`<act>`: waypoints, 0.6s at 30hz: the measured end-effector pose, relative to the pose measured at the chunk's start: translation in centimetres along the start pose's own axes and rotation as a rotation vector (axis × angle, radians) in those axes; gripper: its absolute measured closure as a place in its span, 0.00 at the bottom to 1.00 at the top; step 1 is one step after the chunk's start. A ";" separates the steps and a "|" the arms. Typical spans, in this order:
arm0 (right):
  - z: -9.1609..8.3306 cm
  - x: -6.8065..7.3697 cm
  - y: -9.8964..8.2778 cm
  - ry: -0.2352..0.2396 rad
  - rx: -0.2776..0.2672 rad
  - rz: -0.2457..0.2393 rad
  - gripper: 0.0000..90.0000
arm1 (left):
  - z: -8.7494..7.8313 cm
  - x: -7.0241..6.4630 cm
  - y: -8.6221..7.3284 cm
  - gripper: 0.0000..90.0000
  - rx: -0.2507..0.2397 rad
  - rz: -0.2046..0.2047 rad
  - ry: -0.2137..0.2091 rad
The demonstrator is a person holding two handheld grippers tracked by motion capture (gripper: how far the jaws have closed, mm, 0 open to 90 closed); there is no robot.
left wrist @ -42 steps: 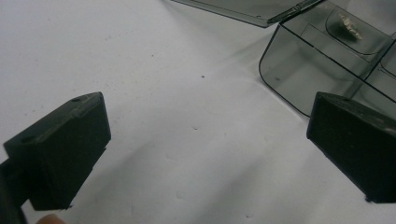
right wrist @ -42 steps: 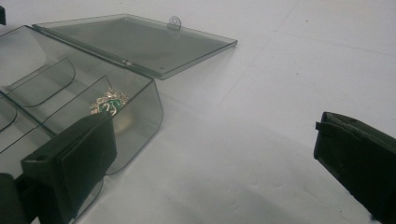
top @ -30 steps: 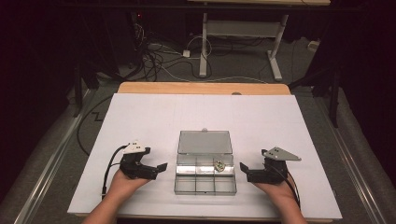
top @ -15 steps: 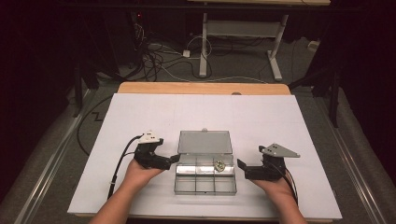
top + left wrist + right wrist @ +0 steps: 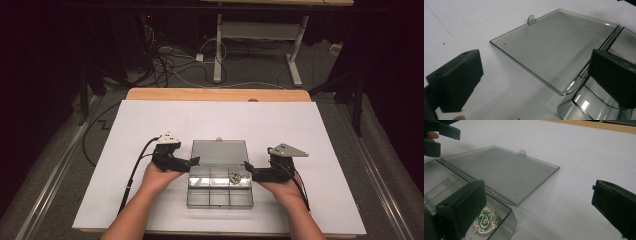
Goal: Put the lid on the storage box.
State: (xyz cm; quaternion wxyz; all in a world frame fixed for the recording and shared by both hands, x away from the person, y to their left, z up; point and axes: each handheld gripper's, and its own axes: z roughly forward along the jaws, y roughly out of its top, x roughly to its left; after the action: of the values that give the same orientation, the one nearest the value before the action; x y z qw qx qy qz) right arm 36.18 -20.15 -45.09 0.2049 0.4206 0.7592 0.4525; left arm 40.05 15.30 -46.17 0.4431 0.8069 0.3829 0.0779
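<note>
Centrally, the clear plastic compartment box [image 5: 220, 186] lies between both grippers on the white surface [image 5: 320, 130], its lid [image 5: 219, 152] folded flat away from the person. Both the left gripper [image 5: 194, 161] and right gripper [image 5: 248, 168] are wide open, holding nothing. The green-and-silver crest badge [image 5: 485, 219] sits in a compartment nearer the right gripper.

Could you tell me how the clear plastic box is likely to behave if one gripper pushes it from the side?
The clear plastic box looks thin-walled and nearly empty, holding one green badge, so it is probably light and would slide easily on the smooth white table. Its open lid lies flat behind it, so it should drag along and make tipping unlikely.
</note>
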 end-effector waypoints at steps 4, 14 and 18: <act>1.1 -0.3 0.3 0.001 0.027 0.028 0.02 | 0.3 0.7 0.0 0.00 0.003 -0.025 0.007; 3.8 -0.8 1.0 0.014 0.108 0.090 0.06 | 1.6 1.4 -0.6 0.00 0.032 -0.071 -0.010; 4.6 -0.5 1.1 0.033 0.136 0.108 0.09 | 1.5 1.5 -0.7 0.00 0.039 -0.070 -0.012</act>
State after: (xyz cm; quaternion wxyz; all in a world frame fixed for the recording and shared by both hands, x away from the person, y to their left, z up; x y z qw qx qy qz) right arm 40.18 -17.92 -46.51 0.1387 0.4664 0.7676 0.4172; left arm 41.40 15.53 -47.89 0.4321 0.8019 0.4096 0.0501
